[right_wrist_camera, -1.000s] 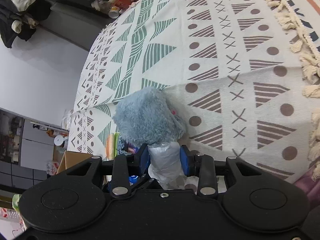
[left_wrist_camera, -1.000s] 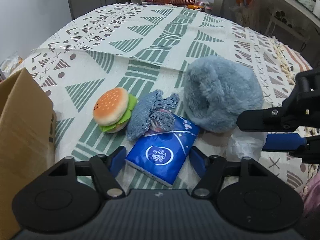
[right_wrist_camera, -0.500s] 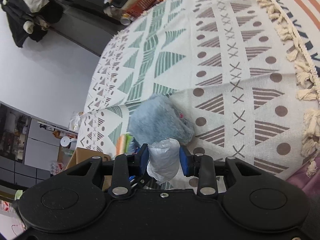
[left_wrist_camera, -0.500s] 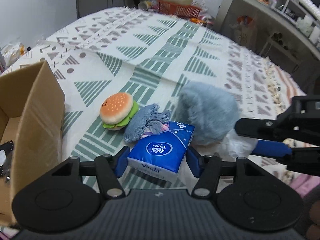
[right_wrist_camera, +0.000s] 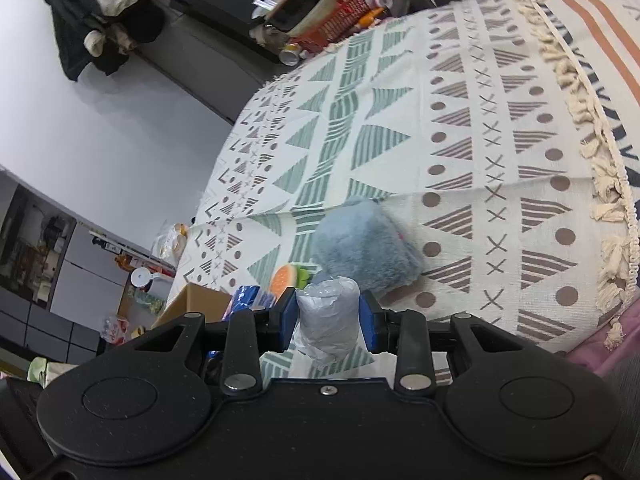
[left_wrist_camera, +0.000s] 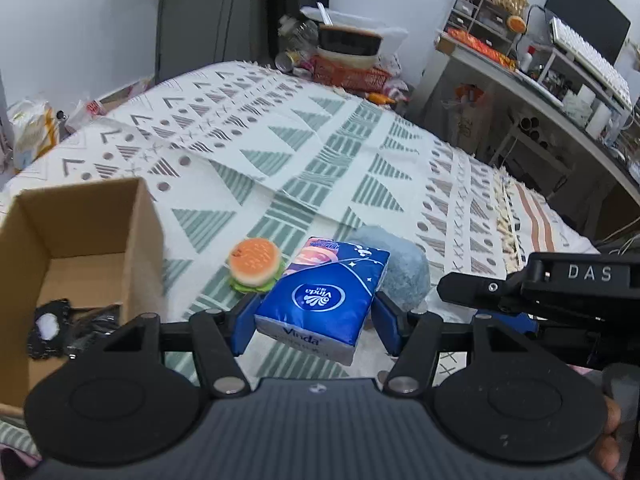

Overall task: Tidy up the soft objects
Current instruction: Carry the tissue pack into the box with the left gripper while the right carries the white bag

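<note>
A patterned bedspread stretches ahead of both grippers, and an open cardboard box sits on it to the left of the left gripper, with a dark item lying inside. Just beyond the left gripper's tips rests a fluffy grey plush toy, and the blue fingers pinch a blue tissue pack held up off the cloth. A small burger toy lies ahead and slightly left, while the right gripper is clamped on a crumpled clear plastic bag, the plush just past it.
</note>
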Tool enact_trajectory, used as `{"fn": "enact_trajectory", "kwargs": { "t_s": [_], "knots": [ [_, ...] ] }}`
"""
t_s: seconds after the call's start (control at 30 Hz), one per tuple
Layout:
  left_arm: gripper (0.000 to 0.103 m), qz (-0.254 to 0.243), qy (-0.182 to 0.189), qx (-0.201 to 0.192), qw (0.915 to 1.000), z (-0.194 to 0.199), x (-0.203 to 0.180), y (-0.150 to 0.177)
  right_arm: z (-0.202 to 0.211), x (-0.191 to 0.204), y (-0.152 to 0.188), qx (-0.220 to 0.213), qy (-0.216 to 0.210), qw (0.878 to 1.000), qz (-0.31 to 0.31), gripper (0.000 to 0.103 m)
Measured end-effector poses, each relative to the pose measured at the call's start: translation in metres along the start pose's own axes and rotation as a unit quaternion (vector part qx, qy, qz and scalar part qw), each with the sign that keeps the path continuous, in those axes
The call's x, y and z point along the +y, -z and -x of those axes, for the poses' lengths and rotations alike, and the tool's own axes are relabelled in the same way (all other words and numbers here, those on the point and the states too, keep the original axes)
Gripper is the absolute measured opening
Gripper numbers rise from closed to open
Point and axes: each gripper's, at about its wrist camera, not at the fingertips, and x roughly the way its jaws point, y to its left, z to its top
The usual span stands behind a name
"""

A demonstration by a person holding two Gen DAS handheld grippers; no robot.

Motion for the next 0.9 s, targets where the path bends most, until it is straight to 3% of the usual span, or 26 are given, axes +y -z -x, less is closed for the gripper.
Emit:
{"fn": "enact_trajectory", "kwargs": {
  "t_s": [0.63,0.9],
  "knots": [
    [0.06,0.079,-0.04,-0.054,0.9946,0.037,0.057,-0.019,0.006,0.082,0.007,-0.024,-0.005,0.997,0.078,0.033],
    [0.06,0.145,-0.06,-0.055,0.9861,0.042,0.102,-0.024,-0.01,0.118,0.011,-0.022,-0.016,0.995,0.098,0.033]
  ]
}}
